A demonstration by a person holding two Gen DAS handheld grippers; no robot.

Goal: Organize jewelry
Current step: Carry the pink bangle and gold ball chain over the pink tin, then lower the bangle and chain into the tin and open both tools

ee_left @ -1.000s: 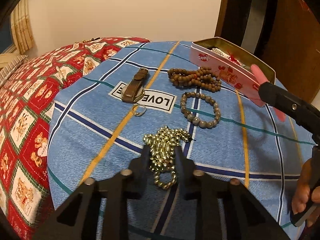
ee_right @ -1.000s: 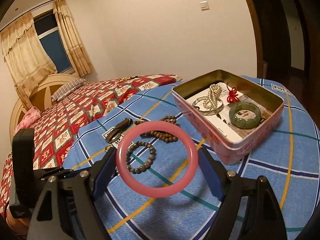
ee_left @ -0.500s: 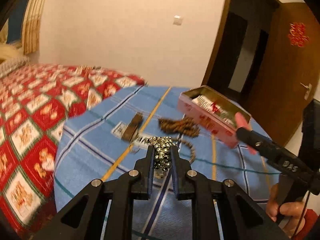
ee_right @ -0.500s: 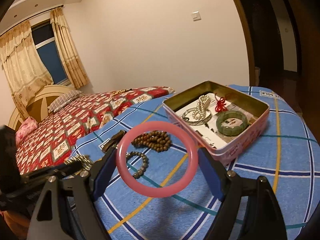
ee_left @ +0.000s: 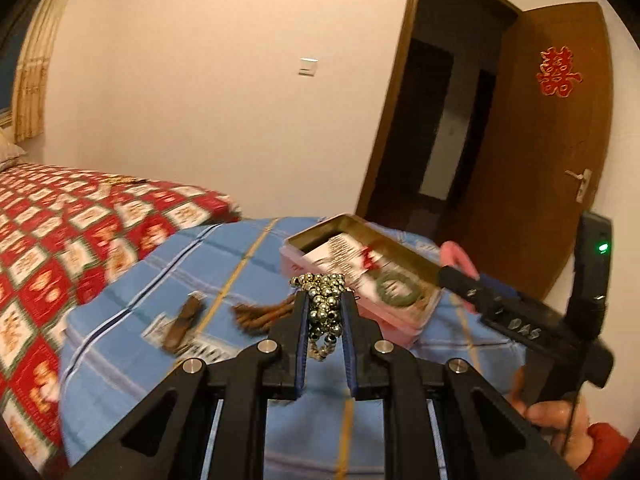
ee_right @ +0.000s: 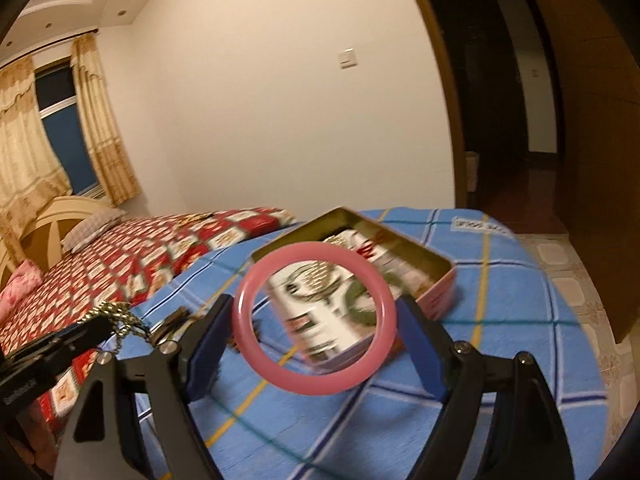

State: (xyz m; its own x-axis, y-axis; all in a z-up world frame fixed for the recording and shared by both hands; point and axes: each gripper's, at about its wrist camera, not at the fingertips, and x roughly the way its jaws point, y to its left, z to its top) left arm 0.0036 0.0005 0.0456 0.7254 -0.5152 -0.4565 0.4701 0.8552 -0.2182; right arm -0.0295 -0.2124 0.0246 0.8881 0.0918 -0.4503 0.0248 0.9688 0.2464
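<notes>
My left gripper (ee_left: 325,309) clamps the gold bead strand (ee_left: 325,308); my right gripper (ee_right: 316,320) pinches the pink bangle (ee_right: 316,318) (tin (ee_right: 438,286) at one o'clock).

A bedroom in a home. On the left stands a bed (ee_right: 132,248) covered with a red and white checked bedspread (ee_left: 72,216), with a pillow (ee_right: 90,228) and a pale curved headboard (ee_right: 36,232) at its far end. Cream curtains (ee_right: 24,148) frame a dark window (ee_right: 66,136) on the far left. The plain wall carries a light switch (ee_left: 308,66). On the right, a brown wooden door (ee_left: 544,152) stands open onto a dark hallway and bears a red paper decoration (ee_left: 558,72). In the near foreground, a blue checked cloth (ee_right: 500,300) covers a table.
</notes>
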